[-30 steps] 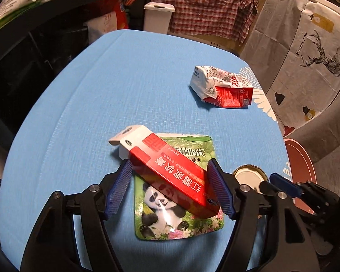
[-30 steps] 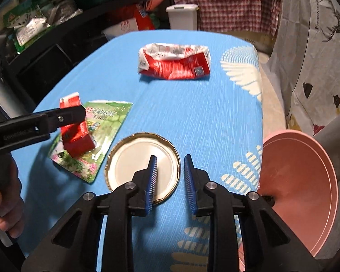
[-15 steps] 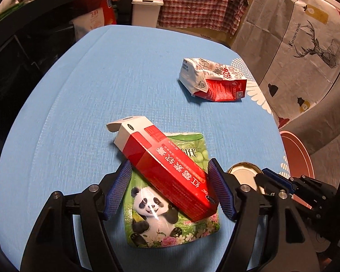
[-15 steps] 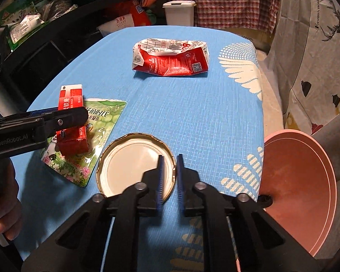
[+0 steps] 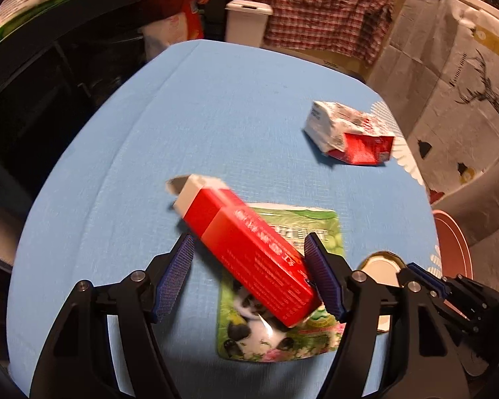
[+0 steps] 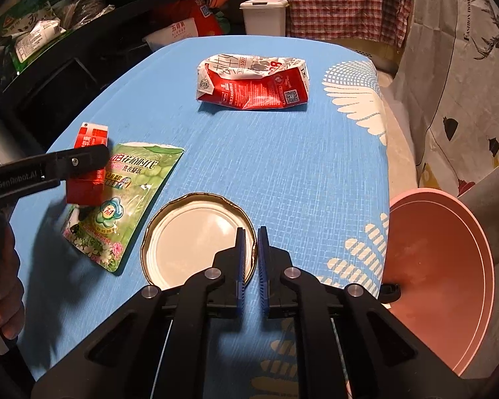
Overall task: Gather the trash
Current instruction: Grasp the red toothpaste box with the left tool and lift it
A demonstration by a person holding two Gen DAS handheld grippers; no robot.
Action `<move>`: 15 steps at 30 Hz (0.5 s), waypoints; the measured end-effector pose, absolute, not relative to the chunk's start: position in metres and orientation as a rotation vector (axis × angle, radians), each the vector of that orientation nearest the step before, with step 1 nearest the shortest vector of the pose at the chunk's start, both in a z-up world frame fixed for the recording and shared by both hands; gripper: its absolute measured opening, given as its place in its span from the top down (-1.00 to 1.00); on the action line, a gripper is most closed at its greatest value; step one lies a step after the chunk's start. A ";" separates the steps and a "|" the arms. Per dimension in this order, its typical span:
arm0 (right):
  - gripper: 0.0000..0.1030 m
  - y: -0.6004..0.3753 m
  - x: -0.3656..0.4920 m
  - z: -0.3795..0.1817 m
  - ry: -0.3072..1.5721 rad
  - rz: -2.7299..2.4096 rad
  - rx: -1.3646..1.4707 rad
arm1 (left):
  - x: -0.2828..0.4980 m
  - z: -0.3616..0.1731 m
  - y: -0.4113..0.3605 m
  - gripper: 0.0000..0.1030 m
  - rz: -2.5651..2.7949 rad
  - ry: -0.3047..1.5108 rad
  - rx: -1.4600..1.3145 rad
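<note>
A red and white box [image 5: 249,252] sits slantwise between the pads of my left gripper [image 5: 248,249], which is shut on it and holds it tilted just above a green panda pouch [image 5: 276,335]. In the right wrist view the same box [image 6: 86,189] hangs over the pouch [image 6: 129,186]. A gold-rimmed jar lid [image 6: 196,242] lies upside down on the blue table [image 6: 282,166]. My right gripper [image 6: 250,232] pinches the lid's right rim, one finger inside and one outside, and its jaws are opening very slightly. A crushed red and white carton [image 6: 252,83] lies farther back.
A pink basin [image 6: 442,266] stands just past the table's right edge. A white lidded bin [image 6: 264,16] and a checked cloth are behind the table. Dark shelves with packets run along the left. A person's hand [image 6: 0,292] holds the left gripper's handle.
The right jaws closed from a clear gap onto the lid's rim. The red box, gripped by the left gripper, rose and tilted off the pouch.
</note>
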State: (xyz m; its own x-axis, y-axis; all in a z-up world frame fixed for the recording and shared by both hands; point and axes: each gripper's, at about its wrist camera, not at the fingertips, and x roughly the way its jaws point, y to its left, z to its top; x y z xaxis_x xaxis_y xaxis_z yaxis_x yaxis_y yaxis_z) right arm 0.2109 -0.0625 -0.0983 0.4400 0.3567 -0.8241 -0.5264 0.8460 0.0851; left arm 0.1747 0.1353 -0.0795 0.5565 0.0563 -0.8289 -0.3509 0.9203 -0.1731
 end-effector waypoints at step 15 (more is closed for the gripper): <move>0.82 -0.063 0.211 -0.098 0.975 0.553 -0.192 | 0.170 -0.086 0.152 -0.28 0.319 0.985 -0.392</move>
